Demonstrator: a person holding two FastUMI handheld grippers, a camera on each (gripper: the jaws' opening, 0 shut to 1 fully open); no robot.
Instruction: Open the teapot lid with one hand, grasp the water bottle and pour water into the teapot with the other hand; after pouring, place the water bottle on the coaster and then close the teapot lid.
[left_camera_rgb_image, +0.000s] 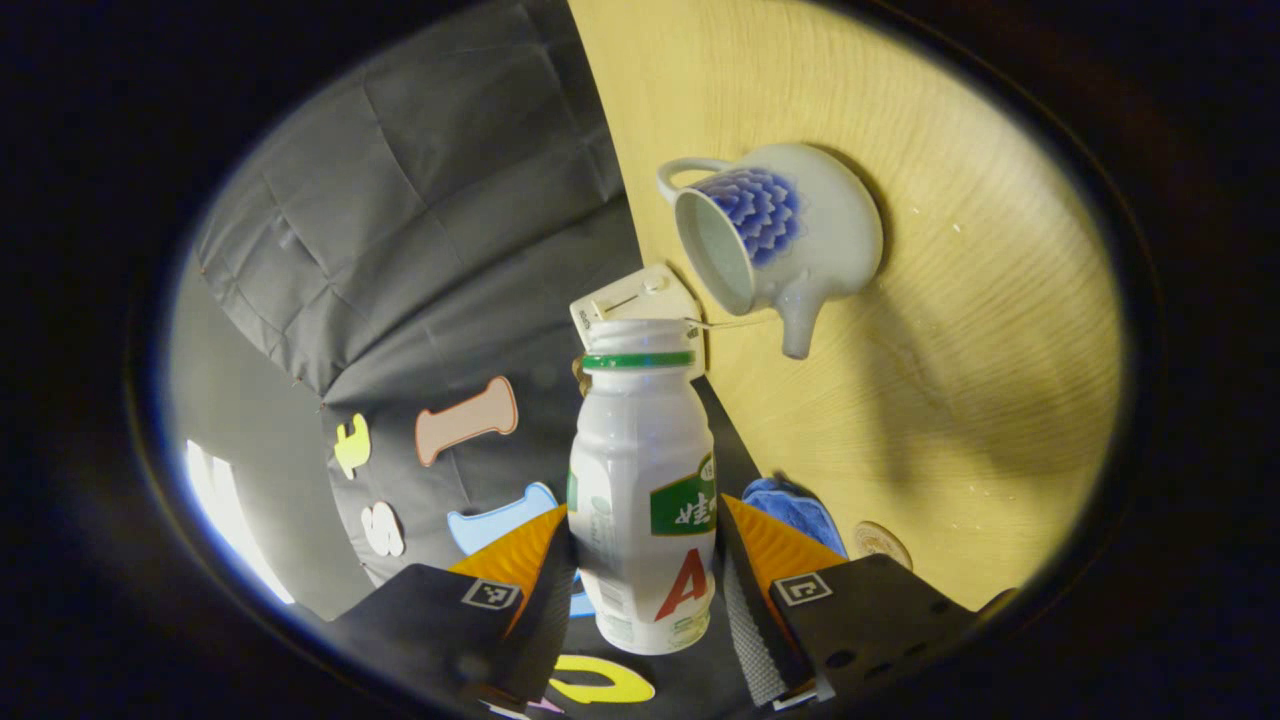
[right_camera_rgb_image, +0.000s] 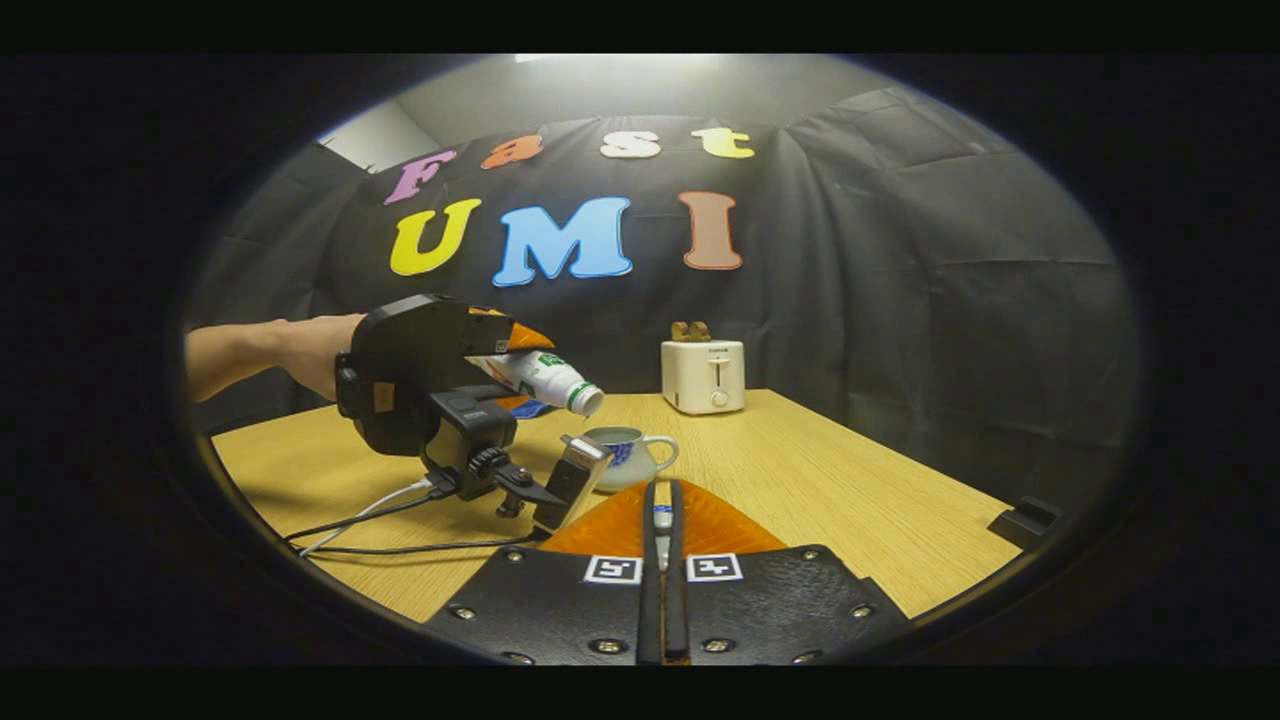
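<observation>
Right gripper (right_camera_rgb_image: 661, 520): seen at the bottom of the right gripper view; its fingers are drawn nearly together, and a small pale thing is glimpsed in the narrow slit between them, though what it is cannot be told.
Left gripper (left_camera_rgb_image: 645, 560): its fingers are closed on the sides of the white plastic water bottle with the green neck ring (left_camera_rgb_image: 645, 480); in the right gripper view this gripper (right_camera_rgb_image: 520, 365) is held by a person's hand (right_camera_rgb_image: 315, 350) above the worktop.
Water bottle: uncapped and tipped mouth-down in the right gripper view (right_camera_rgb_image: 545, 380), its mouth just above the teapot's opening and slightly to one side.
Teapot: a white ceramic teapot with a blue scale pattern, a loop handle and a short spout (left_camera_rgb_image: 775, 240) is seen standing on the light wooden worktop (left_camera_rgb_image: 960, 400); its top is open, the pale inside being visible. In the right gripper view it (right_camera_rgb_image: 625, 455) stands beyond the right gripper's fingers.
Beside the left fingers: a blue object (left_camera_rgb_image: 795, 510) and a round brownish disc (left_camera_rgb_image: 880, 543) are partly seen on the worktop.
Far end: a white toaster (right_camera_rgb_image: 703, 375) is set near the worktop's back edge.
</observation>
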